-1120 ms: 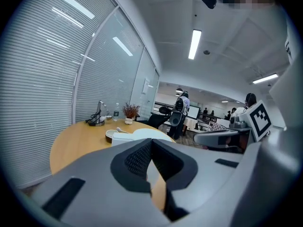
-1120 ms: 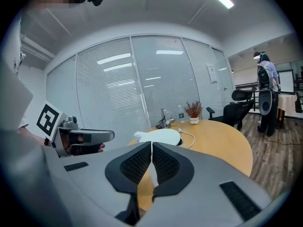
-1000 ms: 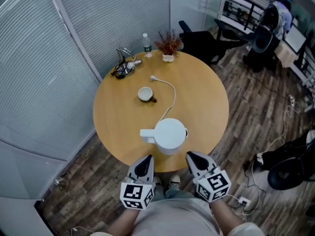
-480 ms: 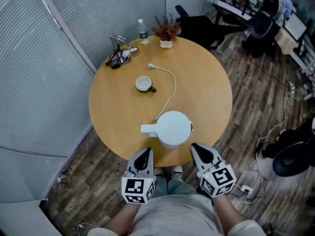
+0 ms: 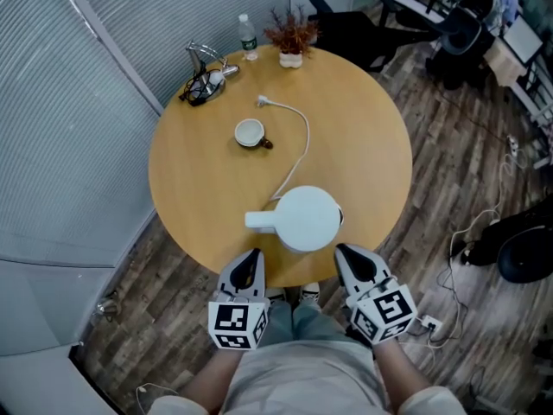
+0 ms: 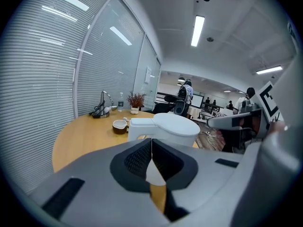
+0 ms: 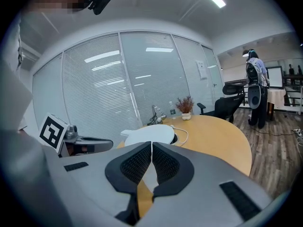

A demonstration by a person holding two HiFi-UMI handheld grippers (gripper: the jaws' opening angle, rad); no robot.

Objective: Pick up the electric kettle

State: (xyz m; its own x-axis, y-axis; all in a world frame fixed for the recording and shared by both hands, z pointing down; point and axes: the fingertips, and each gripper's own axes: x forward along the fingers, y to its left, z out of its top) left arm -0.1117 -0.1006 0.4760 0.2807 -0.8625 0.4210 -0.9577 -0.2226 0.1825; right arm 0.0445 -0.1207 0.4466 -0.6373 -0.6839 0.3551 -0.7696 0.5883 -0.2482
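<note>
While the electric kettle (image 5: 304, 219) stands untouched on the round table (image 5: 199, 180), the task is only at its approach step. The kettle sits just ahead of both grippers, near the table edge closest to them, between their two lines of aim. The left gripper (image 5: 249, 264) hangs just short of that edge with its pads pressed together and nothing between them. The right gripper (image 5: 352, 262) is likewise closed on nothing. Neither one touches the kettle.

A white block-shaped part (image 5: 259, 220) juts from the kettle's side toward the left gripper's front. It is probably the handle, though from above it could be a spout. The power cord (image 5: 302, 150) runs from the kettle's far side away from both grippers, ending in a plug lying loose on the table. A cup (image 5: 249, 132) stands well beyond the kettle, farther from the left gripper.

My reading is that the next move calls for spreading the left gripper's jaws first, then carrying it forward over the table edge. It would need to line up so the jutting part sits between the pads before closing and lifting. The trailing cord may drag as the kettle rises.
</note>
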